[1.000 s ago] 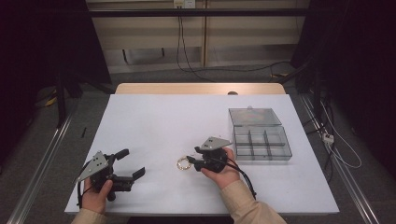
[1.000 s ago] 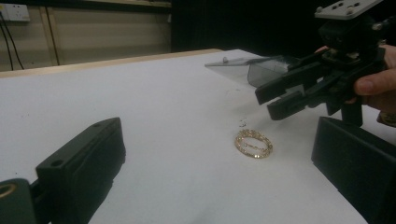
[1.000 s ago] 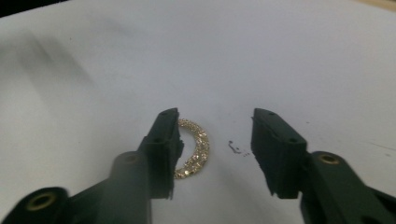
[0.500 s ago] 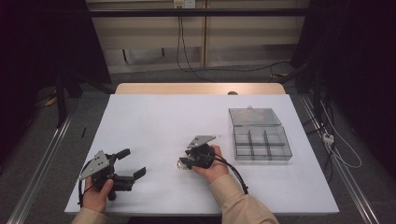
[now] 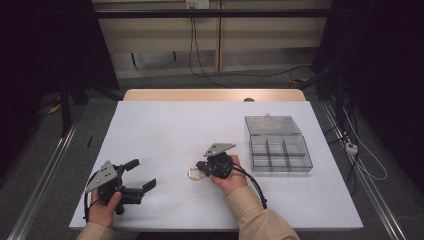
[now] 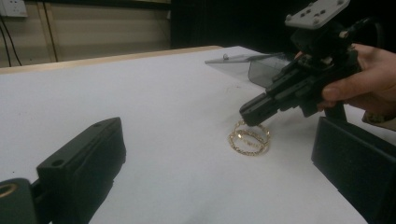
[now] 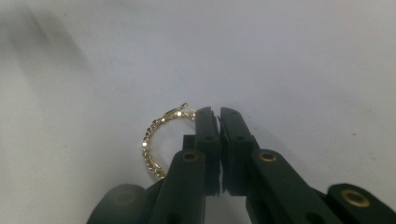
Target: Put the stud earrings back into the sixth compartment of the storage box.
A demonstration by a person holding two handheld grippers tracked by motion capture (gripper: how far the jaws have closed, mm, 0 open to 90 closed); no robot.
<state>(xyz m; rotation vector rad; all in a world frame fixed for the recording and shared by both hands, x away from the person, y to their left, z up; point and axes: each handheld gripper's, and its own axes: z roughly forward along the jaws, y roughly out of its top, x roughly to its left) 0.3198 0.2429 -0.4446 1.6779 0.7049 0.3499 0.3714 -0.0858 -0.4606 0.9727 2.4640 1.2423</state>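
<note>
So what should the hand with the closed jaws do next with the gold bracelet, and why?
Probably lift a little. The right gripper has just closed its jaws on the edge of the gold bracelet, which lies on the white table. The open clear box with compartments sits apart, off to one side, so raising the bracelet off the table would likely come before carrying it there.

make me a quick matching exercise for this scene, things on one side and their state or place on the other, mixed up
Things:
1. gold bracelet
2. compartment box
3. left hand-held gripper
4. right hand-held gripper

States or places:
A. jaws apart, nothing between them
B. lid open, at the table's right
C. jaws closed at the chain
D. lying in a loop on the white table

Pairs: 1-D, 2-B, 3-A, 4-C
</note>
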